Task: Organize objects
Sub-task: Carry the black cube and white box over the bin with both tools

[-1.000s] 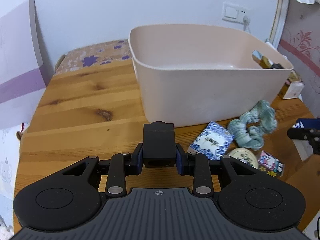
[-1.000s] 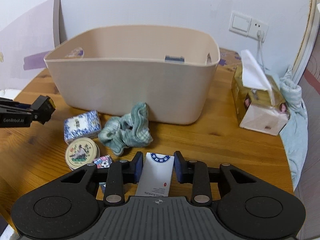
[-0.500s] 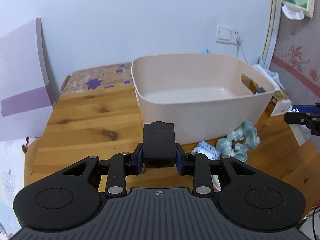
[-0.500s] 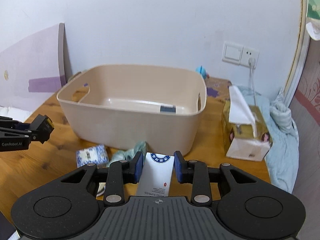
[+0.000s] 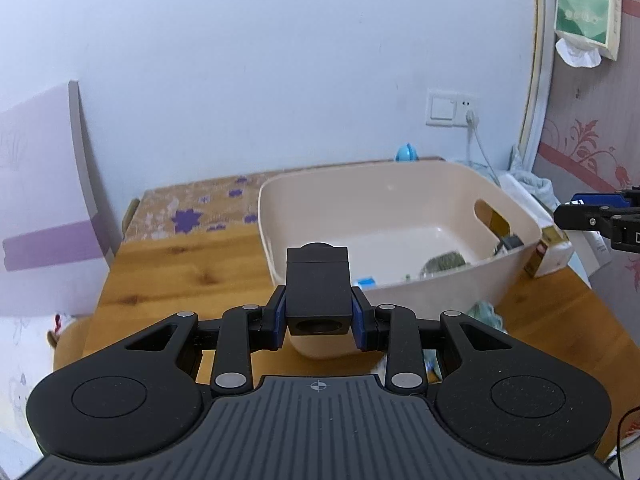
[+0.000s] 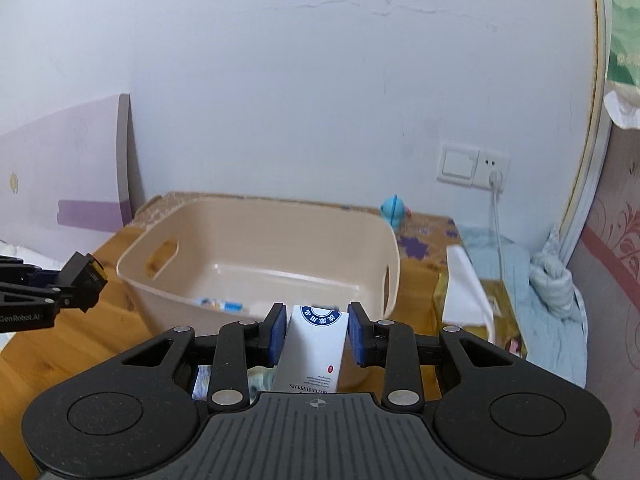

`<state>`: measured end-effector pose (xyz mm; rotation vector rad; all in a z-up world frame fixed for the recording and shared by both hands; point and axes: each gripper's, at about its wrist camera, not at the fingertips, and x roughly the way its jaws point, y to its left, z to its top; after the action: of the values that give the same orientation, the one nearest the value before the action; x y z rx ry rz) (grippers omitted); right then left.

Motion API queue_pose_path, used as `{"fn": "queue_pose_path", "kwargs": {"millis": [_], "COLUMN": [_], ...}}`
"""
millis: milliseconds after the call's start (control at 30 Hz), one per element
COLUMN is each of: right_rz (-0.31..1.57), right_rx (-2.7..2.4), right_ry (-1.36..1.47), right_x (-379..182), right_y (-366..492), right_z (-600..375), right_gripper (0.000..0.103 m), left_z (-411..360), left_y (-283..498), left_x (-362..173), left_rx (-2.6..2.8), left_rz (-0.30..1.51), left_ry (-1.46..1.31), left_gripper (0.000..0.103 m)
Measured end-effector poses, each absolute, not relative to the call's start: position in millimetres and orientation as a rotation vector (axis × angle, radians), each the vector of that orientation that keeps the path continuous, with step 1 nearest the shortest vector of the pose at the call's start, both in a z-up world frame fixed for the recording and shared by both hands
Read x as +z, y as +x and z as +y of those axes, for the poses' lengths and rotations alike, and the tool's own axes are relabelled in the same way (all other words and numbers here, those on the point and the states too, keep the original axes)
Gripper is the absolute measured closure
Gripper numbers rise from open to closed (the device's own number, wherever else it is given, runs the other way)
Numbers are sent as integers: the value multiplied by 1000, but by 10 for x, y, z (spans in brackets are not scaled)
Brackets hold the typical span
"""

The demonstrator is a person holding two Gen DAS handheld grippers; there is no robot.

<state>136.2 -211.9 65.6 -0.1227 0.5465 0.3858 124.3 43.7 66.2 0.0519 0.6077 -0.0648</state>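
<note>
The left gripper [image 5: 318,314] is clamped on a small black cube-shaped block with a round hole in its near face [image 5: 317,293], held above the near rim of the beige plastic tub with cut-out handles [image 5: 404,184] on the knotty pine table [image 5: 176,268]. The right gripper [image 6: 316,334] pinches a white carton printed with a blue round emblem and "HOTEL SUPPLIES" [image 6: 314,350] just short of the tub's near wall. Inside the tub lie a small blue-and-white packet [image 6: 224,305] and what looks like a grey-green rounded item [image 5: 444,262], blurred; a gold tissue box with a white sheet sticking up [image 6: 472,296] stands beside the tub.
</note>
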Motion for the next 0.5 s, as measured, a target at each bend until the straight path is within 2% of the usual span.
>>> {"fn": "queue_pose_path", "kwargs": {"millis": [500], "right_rz": [516], "right_rx": [391], "right_ry": [-105], "right_x": [783], "right_y": [1896], "right_z": [-1946], "right_gripper": [72], "left_z": [194], "left_y": [1940], "left_x": [647], "left_rx": [-54], "left_rz": [598], "left_ry": [69], "left_gripper": [71]}}
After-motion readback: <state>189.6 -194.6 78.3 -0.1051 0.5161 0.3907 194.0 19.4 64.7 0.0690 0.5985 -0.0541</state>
